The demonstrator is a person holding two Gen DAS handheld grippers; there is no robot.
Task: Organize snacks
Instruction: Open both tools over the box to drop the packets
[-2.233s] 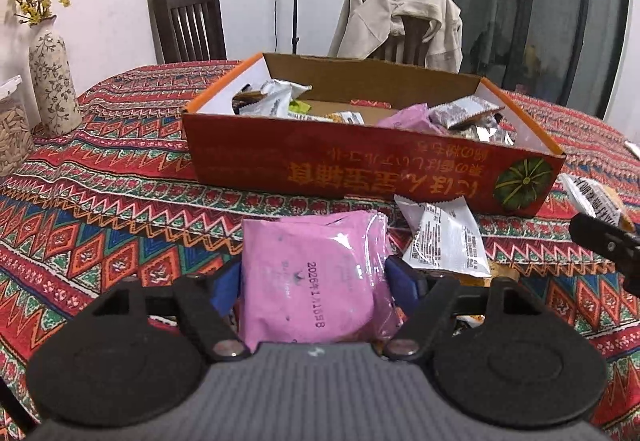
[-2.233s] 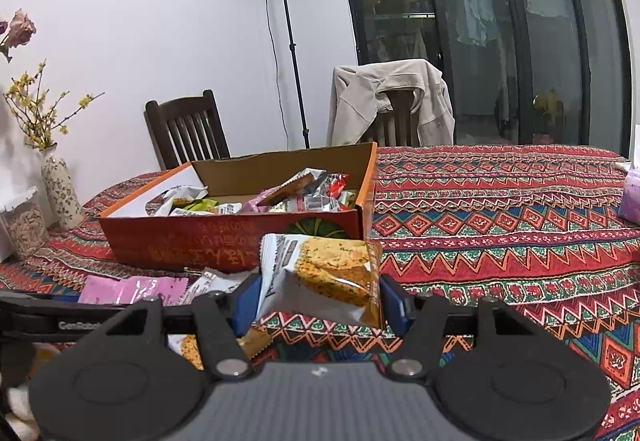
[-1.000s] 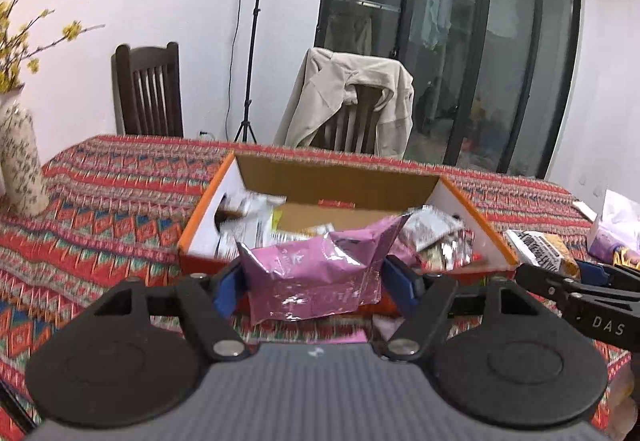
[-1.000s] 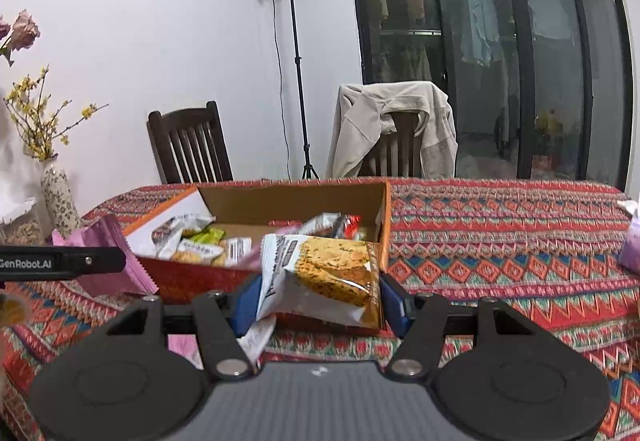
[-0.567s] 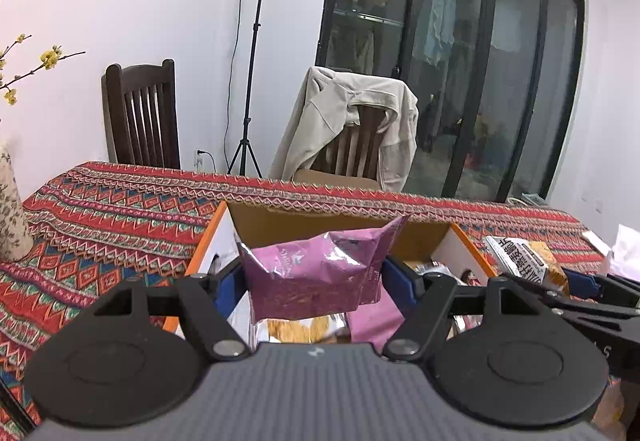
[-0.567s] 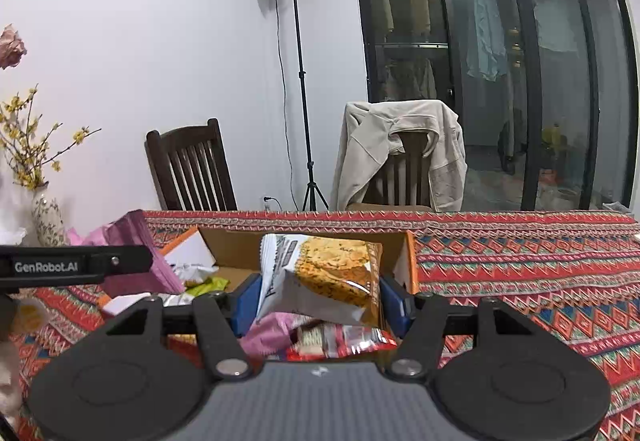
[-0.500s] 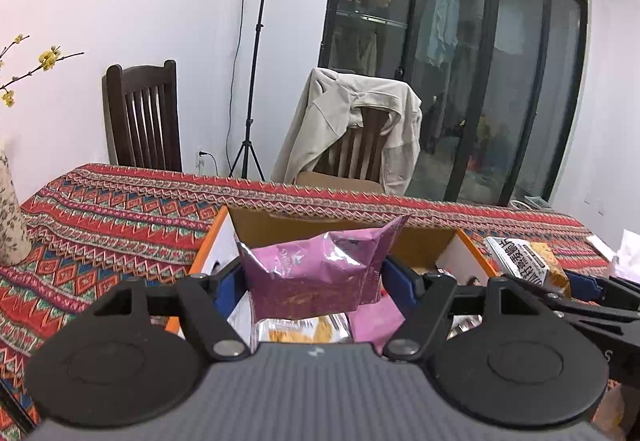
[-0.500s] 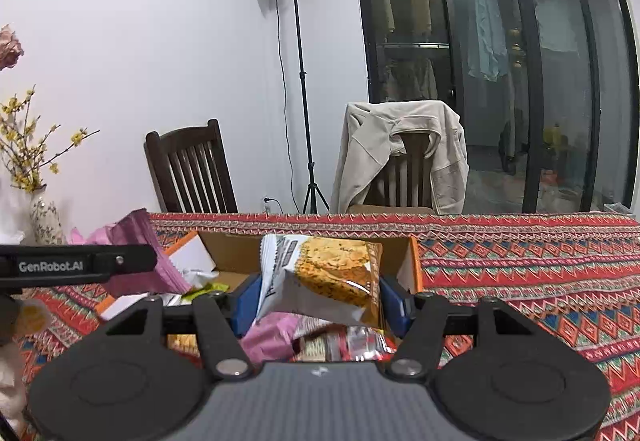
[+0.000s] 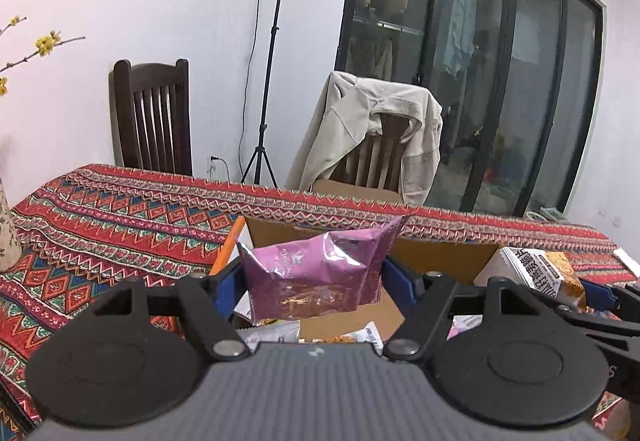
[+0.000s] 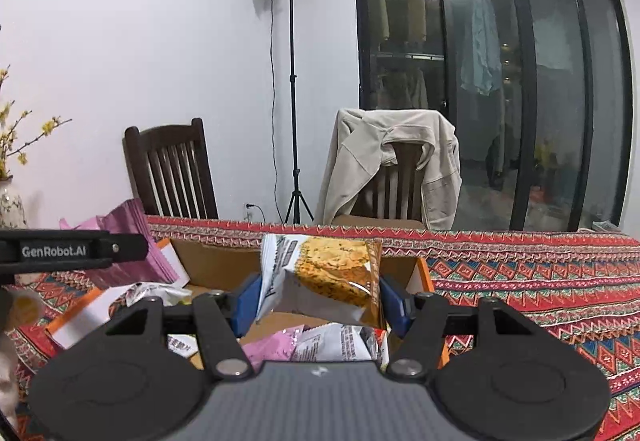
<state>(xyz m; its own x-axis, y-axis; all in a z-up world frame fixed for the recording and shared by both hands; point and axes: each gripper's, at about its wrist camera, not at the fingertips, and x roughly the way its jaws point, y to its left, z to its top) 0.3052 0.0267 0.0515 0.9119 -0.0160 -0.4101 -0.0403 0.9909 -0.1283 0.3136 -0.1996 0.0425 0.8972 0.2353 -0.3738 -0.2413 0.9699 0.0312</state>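
Observation:
My left gripper (image 9: 312, 277) is shut on a pink snack packet (image 9: 316, 273) and holds it above the open cardboard box (image 9: 320, 237). My right gripper (image 10: 320, 297) is shut on an orange-and-white cracker packet (image 10: 324, 277), also held over the box (image 10: 216, 265). The box holds several snack packets (image 10: 316, 345). In the left wrist view the cracker packet (image 9: 540, 273) shows at the right. In the right wrist view the pink packet (image 10: 128, 257) and the left gripper's black arm show at the left.
The table has a red patterned cloth (image 9: 120, 209). A dark wooden chair (image 9: 152, 117) and a chair draped with a beige jacket (image 9: 372, 133) stand behind it. A light stand (image 10: 292, 89) is at the wall. A vase (image 10: 10, 205) stands at the far left.
Both grippers have lifted their packets from the table and carried them forward over the box. In the last half second both moved a little further forward over it.

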